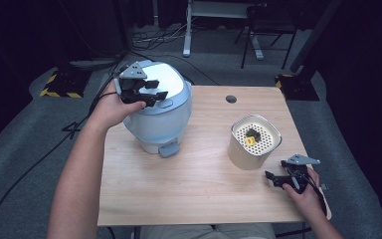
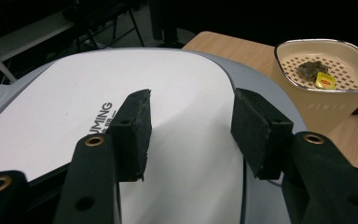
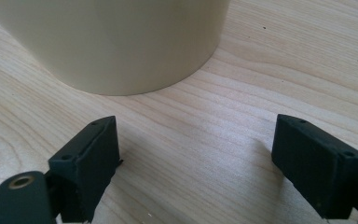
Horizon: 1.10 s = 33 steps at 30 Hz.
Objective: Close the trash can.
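Observation:
A pale blue appliance point(image 1: 159, 112) with a white lid point(image 2: 74, 102) stands at the table's back left. My left gripper point(image 1: 155, 89) hovers just over that lid, open, with nothing between its pads point(image 2: 191, 126). A cream container point(image 1: 254, 144) with a perforated insert stands at the right; a dark clump and a yellow tag point(image 2: 325, 81) lie on the insert. My right gripper point(image 1: 278, 179) rests low by the table's front right, open. In the right gripper view, bare wood lies between the right gripper's pads point(image 3: 196, 158), with the container wall point(image 3: 112, 42) a short way ahead.
The wooden table point(image 1: 199, 189) has a round cable hole point(image 1: 231, 98) near its back edge. A grey latch point(image 1: 169, 148) juts from the appliance's front. Cables run over the grey floor at the left, and a yellow-and-black striped base point(image 1: 59, 87) sits there.

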Each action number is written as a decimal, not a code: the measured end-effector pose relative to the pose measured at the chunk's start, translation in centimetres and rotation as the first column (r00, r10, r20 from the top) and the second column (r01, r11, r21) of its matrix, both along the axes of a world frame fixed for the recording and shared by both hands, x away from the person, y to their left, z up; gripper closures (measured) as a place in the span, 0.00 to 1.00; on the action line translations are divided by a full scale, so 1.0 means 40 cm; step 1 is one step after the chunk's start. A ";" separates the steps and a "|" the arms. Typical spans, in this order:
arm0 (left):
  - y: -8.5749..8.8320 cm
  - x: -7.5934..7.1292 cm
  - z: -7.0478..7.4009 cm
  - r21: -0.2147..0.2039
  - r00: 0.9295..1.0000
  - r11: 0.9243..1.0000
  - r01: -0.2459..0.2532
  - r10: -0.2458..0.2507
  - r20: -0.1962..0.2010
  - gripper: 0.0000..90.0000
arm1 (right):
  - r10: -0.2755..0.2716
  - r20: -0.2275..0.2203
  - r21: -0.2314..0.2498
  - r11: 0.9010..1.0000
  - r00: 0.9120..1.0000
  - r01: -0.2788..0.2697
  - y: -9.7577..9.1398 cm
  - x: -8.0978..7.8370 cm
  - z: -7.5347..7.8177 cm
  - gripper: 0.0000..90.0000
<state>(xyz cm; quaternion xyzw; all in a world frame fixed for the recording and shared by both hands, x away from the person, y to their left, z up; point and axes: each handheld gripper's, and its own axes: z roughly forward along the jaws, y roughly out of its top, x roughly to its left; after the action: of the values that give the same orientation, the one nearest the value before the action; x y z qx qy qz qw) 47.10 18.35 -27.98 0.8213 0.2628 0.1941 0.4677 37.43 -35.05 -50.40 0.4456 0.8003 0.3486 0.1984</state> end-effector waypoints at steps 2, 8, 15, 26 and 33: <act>0.001 0.000 0.000 -0.008 1.000 1.000 0.000 0.000 -0.004 0.54 | 0.000 0.000 0.000 1.000 1.000 0.000 0.000 0.000 0.000 0.17; 0.003 -0.015 0.011 -0.046 1.000 0.999 0.022 -0.022 0.004 0.42 | 0.000 0.000 0.000 1.000 1.000 0.000 0.000 0.000 0.000 0.17; -0.011 -0.098 0.033 -0.088 0.988 0.985 0.150 -0.146 0.046 0.41 | 0.000 0.000 0.000 1.000 1.000 0.000 0.000 0.000 0.000 0.17; -0.039 -0.236 -0.001 -0.093 0.973 0.969 0.230 -0.227 0.044 0.37 | 0.000 0.000 0.000 1.000 1.000 0.000 0.000 0.000 0.000 0.17; -0.044 -0.280 -0.081 -0.084 0.971 0.968 0.236 -0.237 0.001 0.36 | 0.000 0.000 0.000 1.000 1.000 0.000 0.000 0.000 0.000 0.17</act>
<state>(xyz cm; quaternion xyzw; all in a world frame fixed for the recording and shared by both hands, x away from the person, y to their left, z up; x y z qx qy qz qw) 35.91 16.59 -31.23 0.8274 0.1729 0.1222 0.5202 37.43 -35.05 -50.40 0.4455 0.8004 0.3487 0.1982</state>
